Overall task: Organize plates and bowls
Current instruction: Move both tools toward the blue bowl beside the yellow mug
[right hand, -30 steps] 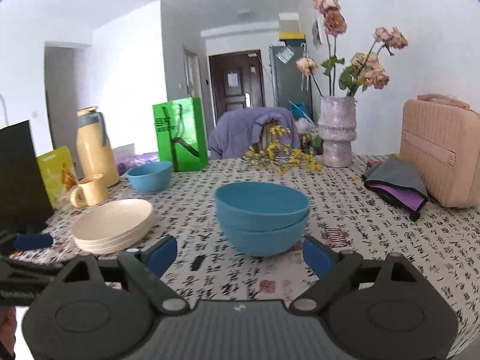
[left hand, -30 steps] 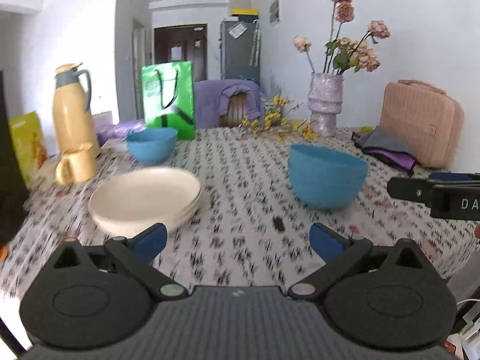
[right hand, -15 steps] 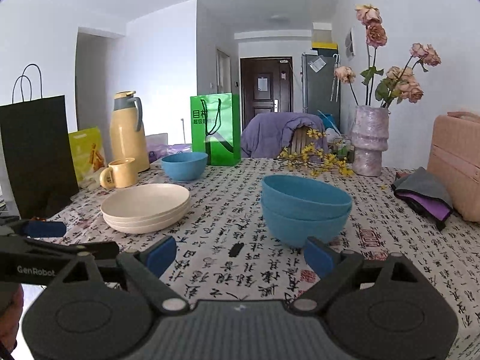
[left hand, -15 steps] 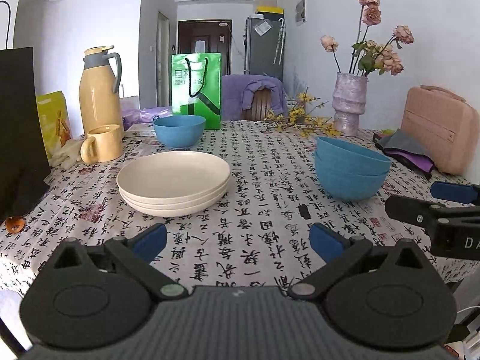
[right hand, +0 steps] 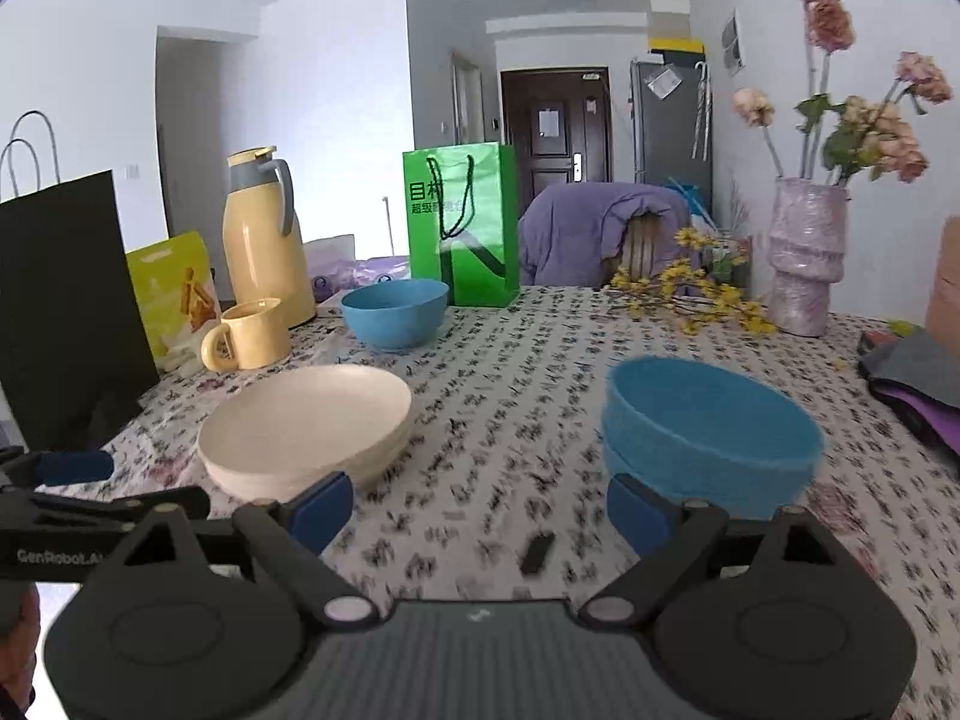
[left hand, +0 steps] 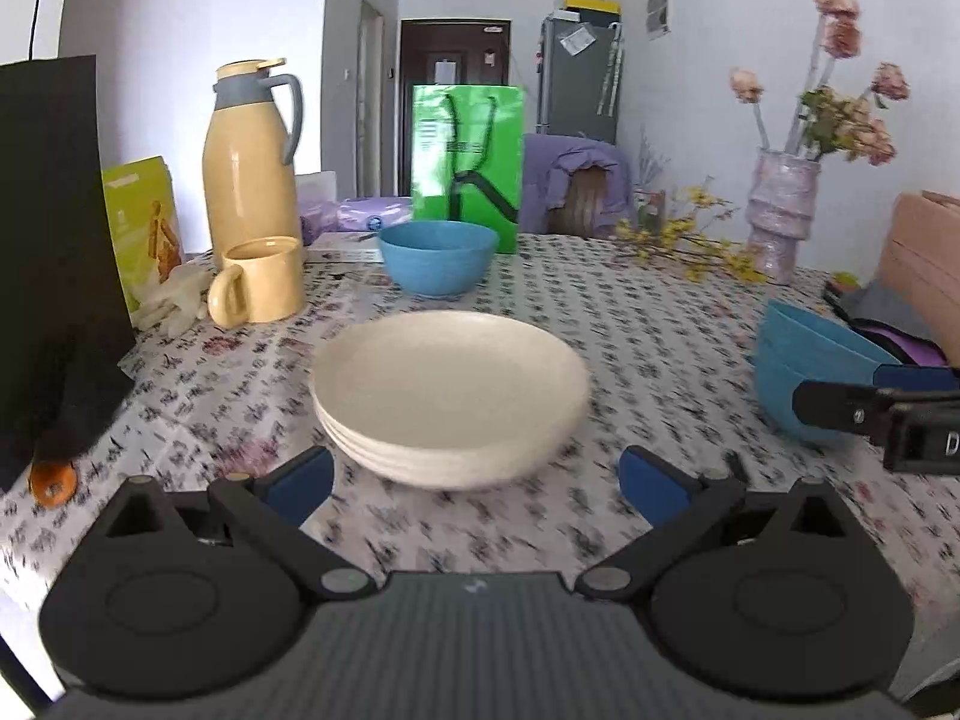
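The table (left hand: pixel 630 324), covered in a cloth printed with black characters, is lying under both grippers and stretching away ahead of them. A black paper bag (left hand: pixel 48 252) is standing far off to the left of the left gripper's jaws, and a green bag (right hand: pixel 462 222) is standing at the far side, straight ahead of the right gripper's jaws. A yellow flask (left hand: pixel 252 156) is rising ahead and left of the left jaws, with a yellow mug (left hand: pixel 261 282) just in front of it. A vase of dried roses (right hand: pixel 807 252) is sitting far ahead to the right.

The stack of cream plates (left hand: pixel 450 396) is lying just ahead of the left gripper (left hand: pixel 474 480), centred on the gap between its blue pads, not touching them. That gripper's jaws are standing spread wide with nothing between them. The stacked blue bowls (right hand: pixel 708 432) are sitting just ahead of the right gripper (right hand: pixel 474 510), past its right pad rather than in the gap, which is facing bare cloth. Its jaws are also spread wide and gripping nothing. A single blue bowl (left hand: pixel 438 264) is resting farther ahead, beyond the plates. A small dark object (right hand: pixel 537 552) is lying on the cloth between the right gripper's pads.
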`<state>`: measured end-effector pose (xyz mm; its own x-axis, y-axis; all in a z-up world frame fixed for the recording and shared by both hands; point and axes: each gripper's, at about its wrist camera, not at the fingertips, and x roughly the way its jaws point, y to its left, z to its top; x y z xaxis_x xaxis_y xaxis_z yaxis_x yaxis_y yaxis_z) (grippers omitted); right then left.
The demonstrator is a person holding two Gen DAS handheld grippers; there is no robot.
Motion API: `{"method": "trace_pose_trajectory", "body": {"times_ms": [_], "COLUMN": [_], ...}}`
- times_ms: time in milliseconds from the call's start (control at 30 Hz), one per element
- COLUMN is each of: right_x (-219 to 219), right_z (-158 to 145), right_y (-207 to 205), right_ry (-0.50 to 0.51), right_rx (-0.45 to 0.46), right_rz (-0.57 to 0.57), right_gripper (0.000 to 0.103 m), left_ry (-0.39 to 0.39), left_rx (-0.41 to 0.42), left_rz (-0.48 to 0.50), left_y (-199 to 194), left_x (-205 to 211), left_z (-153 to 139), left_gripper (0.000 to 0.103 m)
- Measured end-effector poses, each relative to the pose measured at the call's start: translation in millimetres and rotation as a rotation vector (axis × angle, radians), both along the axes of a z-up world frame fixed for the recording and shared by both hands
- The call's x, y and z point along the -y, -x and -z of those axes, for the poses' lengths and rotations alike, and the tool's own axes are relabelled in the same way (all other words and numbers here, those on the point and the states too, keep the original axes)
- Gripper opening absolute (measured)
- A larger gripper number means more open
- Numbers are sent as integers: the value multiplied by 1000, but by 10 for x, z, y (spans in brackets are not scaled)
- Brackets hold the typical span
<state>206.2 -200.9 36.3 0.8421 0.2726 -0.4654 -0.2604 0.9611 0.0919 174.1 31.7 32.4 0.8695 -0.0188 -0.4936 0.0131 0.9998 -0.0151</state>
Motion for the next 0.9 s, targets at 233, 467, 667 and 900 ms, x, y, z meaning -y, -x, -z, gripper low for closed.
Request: {"method": "trace_pose_trajectory", "body": {"times_ms": [233,467,667,900], "right_x": [-367,-690,-934,-1133], "right_z": [-63,-46,-96,-128], "right_y": [-769,-1547,-2267,-3074], "right_ry": [-35,-71,-127,-134], "right_rx": [-35,-79,-79,-108], "right_rz": [-25,-33,34,56], "right_gripper": [92,92,92,90], "left_ry": [1,9,13,80], "left_rx": [-1,-6,4,-81], "left_rz": [0,6,-20,-31], "left_y": [-678,-1349,-2040,-3013], "left_x": [-365,-579,-792,-1015], "left_z": [-137,-206,-329,-415], "left_gripper": [103,103,103,95]}}
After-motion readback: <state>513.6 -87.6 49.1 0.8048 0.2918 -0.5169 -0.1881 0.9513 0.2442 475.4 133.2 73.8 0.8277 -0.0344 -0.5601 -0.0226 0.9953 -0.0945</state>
